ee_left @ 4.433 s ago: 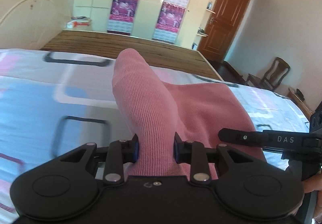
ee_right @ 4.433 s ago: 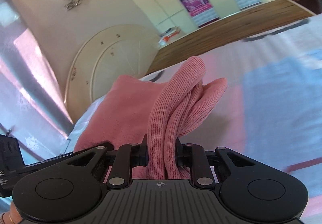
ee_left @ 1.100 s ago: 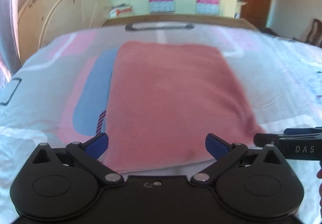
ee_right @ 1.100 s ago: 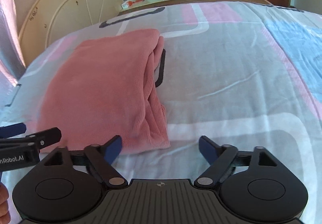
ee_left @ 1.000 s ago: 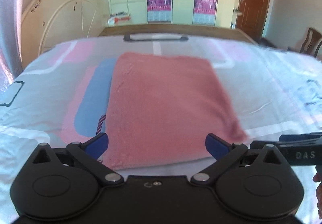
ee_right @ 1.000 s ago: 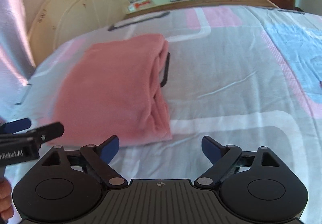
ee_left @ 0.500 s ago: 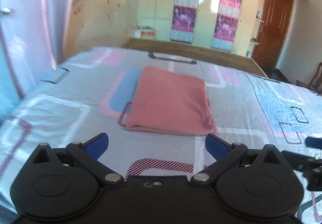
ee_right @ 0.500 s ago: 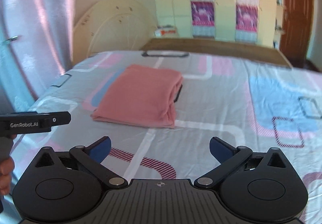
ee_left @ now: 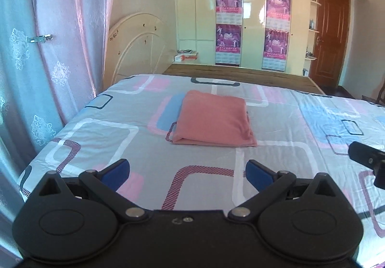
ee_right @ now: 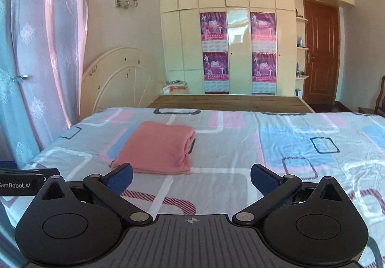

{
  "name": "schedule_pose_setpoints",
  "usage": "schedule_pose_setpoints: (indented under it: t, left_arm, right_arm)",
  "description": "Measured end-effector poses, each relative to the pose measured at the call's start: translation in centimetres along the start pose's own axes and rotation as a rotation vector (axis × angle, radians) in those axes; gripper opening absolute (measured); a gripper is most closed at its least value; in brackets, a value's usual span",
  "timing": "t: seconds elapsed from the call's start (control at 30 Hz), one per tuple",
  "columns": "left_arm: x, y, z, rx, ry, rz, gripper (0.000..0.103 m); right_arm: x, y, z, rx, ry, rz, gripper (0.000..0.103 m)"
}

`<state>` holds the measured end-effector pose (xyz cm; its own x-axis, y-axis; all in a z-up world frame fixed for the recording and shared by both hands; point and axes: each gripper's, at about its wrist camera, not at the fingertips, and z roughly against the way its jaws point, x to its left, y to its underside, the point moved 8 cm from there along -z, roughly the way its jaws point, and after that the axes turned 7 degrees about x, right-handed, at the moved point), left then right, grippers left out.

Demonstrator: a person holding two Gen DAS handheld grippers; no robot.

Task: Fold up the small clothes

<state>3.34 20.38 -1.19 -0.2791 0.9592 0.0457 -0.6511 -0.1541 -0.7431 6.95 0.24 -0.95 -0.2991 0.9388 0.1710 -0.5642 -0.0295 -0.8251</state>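
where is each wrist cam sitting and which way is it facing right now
Left wrist: on the left gripper, above the bed's near edge, facing the pink folded garment and wardrobe; its open blue-padded fingers and part of the right gripper show.
Right wrist: on the right gripper, facing the same way, garment to its left; its open fingers and part of the left gripper show.
Shared: garment, patterned bedsheet, wardrobe posters.

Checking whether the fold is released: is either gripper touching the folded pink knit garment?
Apart. In the left wrist view, bedsheet shows between the open left gripper and the garment; the right wrist view shows the same for the right gripper.
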Motion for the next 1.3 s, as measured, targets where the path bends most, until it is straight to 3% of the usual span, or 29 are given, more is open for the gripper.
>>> schedule_pose_setpoints:
  t: [0.4, 1.3]
  left_arm:
    - [0.0, 0.7, 3.7, -0.046, 0.022, 0.002, 0.102]
    - [-0.5, 0.6, 4.6, -0.075, -0.008, -0.008, 0.102]
  right_arm:
    - [0.7, 1.4, 4.2, -0.028, 0.016, 0.001, 0.103]
    - [-0.1, 1.4, 4.3, -0.027, -0.016, -0.018, 0.103]
